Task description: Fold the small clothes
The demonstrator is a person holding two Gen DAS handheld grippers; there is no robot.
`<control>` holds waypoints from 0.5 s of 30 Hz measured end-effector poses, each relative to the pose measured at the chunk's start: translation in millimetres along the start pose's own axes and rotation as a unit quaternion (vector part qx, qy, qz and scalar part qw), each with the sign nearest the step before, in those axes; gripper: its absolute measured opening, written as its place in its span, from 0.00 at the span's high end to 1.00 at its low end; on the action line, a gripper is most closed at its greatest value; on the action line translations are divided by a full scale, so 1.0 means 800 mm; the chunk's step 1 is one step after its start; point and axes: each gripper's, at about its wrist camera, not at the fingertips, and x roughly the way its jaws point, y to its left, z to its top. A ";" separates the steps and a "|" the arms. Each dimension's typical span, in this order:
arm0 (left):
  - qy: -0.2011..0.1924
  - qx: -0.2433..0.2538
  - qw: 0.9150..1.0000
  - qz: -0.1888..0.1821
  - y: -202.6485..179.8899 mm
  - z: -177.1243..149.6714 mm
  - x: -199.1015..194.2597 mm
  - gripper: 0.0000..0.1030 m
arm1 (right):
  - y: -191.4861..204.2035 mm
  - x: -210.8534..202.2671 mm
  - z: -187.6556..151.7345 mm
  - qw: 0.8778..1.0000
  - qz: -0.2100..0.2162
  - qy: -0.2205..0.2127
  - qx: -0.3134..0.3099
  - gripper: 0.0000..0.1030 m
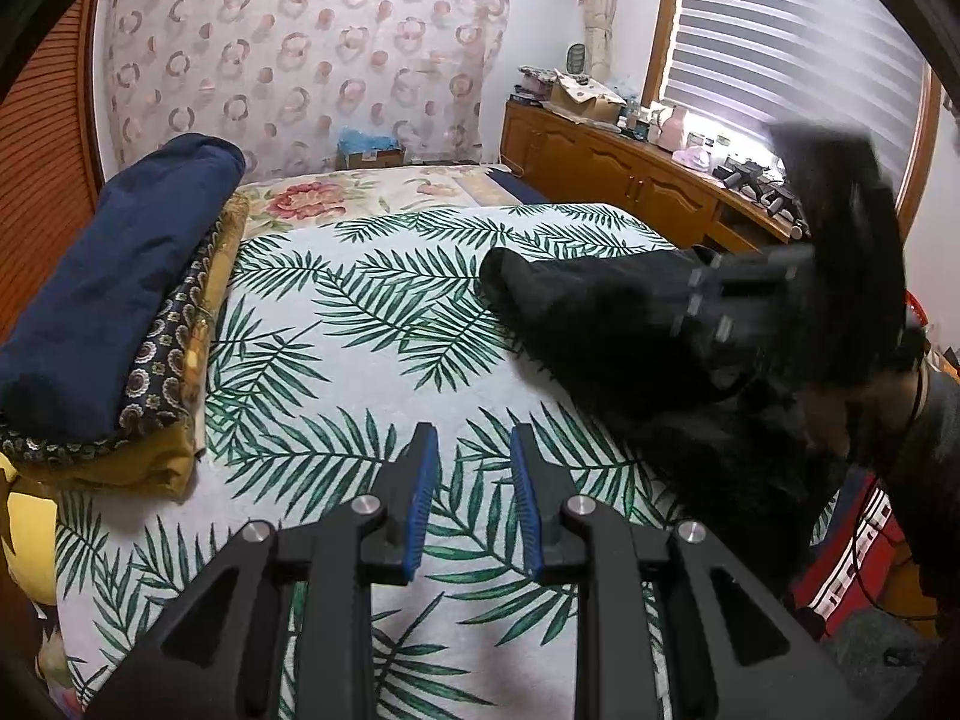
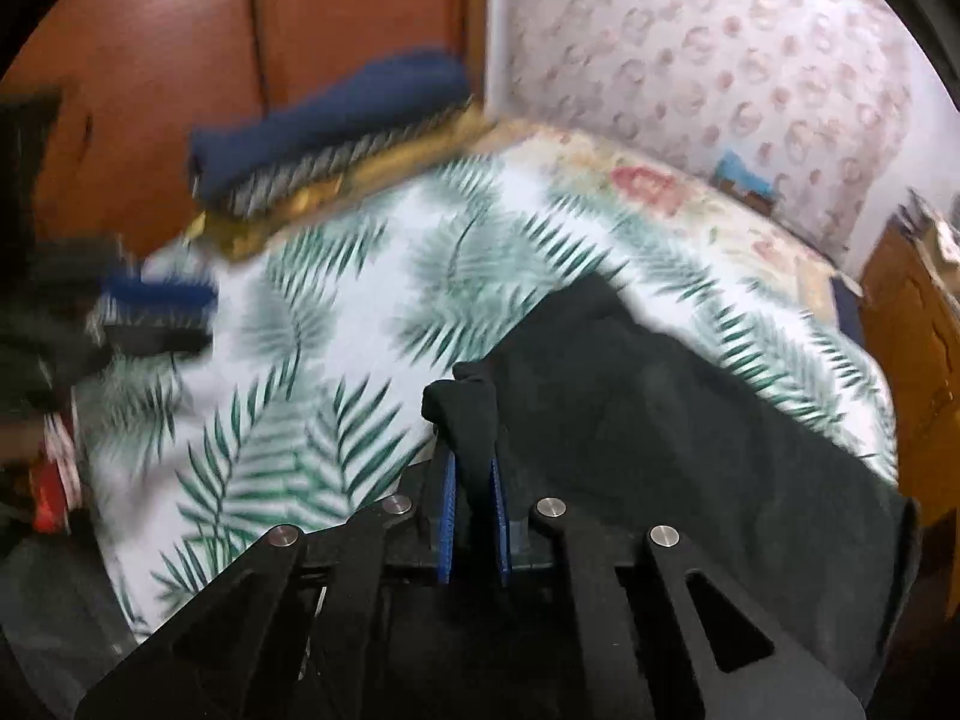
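Right gripper (image 2: 474,510) pinches black garment (image 2: 660,420); left gripper (image 1: 474,504) gapes.

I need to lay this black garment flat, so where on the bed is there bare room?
The widest bare patch is the leaf-print bedspread, between the folded pile on its left side and the black garment on its right. The open left gripper hovers over its near part. The right gripper pinches the garment, so the right side is crowded.
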 end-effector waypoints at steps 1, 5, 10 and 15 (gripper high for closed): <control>0.000 0.001 1.000 -0.001 -0.001 0.000 0.001 0.78 | -0.009 -0.011 0.004 1.000 -0.008 -0.013 0.009 0.93; 0.004 0.006 1.000 -0.006 -0.008 -0.001 0.005 0.78 | -0.053 -0.046 0.017 0.997 -0.036 -0.048 0.044 0.93; 0.006 0.012 1.000 -0.012 -0.016 -0.002 0.008 0.78 | -0.108 -0.075 0.024 0.992 -0.076 -0.062 0.075 0.94; 0.008 0.016 1.000 -0.022 -0.023 -0.003 0.011 0.78 | -0.166 -0.109 0.023 0.984 -0.119 -0.067 0.111 0.94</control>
